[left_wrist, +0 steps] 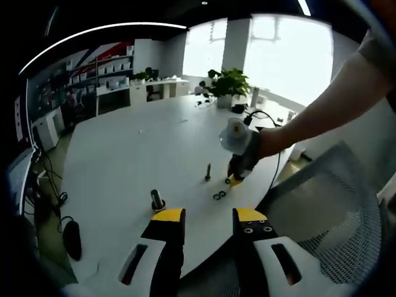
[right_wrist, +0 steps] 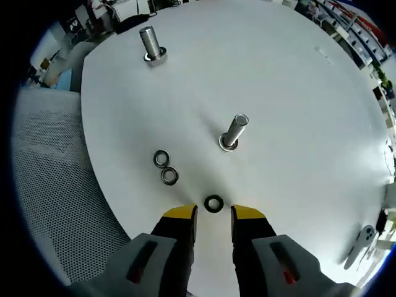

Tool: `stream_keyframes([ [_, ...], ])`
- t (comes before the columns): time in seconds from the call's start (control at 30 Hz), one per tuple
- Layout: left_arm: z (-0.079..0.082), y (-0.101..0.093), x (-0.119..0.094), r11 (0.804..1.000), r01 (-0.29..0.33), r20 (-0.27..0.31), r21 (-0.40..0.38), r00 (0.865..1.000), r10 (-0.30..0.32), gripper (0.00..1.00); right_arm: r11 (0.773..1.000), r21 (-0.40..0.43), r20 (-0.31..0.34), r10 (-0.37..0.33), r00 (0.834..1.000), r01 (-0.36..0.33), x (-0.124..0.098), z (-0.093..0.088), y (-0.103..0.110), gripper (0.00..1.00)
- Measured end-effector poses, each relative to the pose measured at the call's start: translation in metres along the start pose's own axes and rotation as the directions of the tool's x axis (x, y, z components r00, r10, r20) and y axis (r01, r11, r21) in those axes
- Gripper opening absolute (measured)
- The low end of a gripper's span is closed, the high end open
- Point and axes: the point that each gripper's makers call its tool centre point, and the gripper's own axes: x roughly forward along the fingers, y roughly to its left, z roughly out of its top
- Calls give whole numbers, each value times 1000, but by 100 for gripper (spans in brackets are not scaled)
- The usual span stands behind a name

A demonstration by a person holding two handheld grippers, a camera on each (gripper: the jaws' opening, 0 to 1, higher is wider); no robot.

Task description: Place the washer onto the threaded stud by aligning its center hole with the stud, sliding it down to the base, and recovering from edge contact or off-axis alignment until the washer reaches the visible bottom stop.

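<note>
Right gripper [right_wrist: 213, 213] is being held jaws apart, a dark washer [right_wrist: 213, 203] lying flat on the white table [right_wrist: 297, 80] just ahead of its tips, near the upright threaded stud [right_wrist: 234, 132]. Left gripper [left_wrist: 207, 215] is being kept spread, gripping nothing.

From my left gripper view, my right gripper [left_wrist: 236, 175] hides the washer beneath it, and the 2 washers [left_wrist: 219, 195] beside it are too small to separate. The shelves [left_wrist: 105, 68] blur; the chair [left_wrist: 337, 210] is cut off.
</note>
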Motion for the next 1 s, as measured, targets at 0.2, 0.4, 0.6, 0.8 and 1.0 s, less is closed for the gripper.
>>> stream_keyframes([
  [0.2,0,1,0,1000,-2,-2,-3,1000,2,28,1000,-9,-10,11,1000,-12,2,3,2,20],
  [0.4,0,2,-1,1000,-7,2,-3,1000,7,28,999,-45,-27,6,1000,-7,3,3,0,15],
  [0.6,0,1,0,1000,-5,0,-5,1000,5,28,996,-84,-45,-1,999,-3,4,4,1,15],
  [0.8,0,1,0,1000,-4,-3,-4,1000,4,28,996,-93,-104,-7,995,-3,5,3,1,15],
  [1.0,-1,1,0,1000,-7,-5,-6,1000,7,28,992,-122,-164,-21,986,1,6,4,2,16],
])
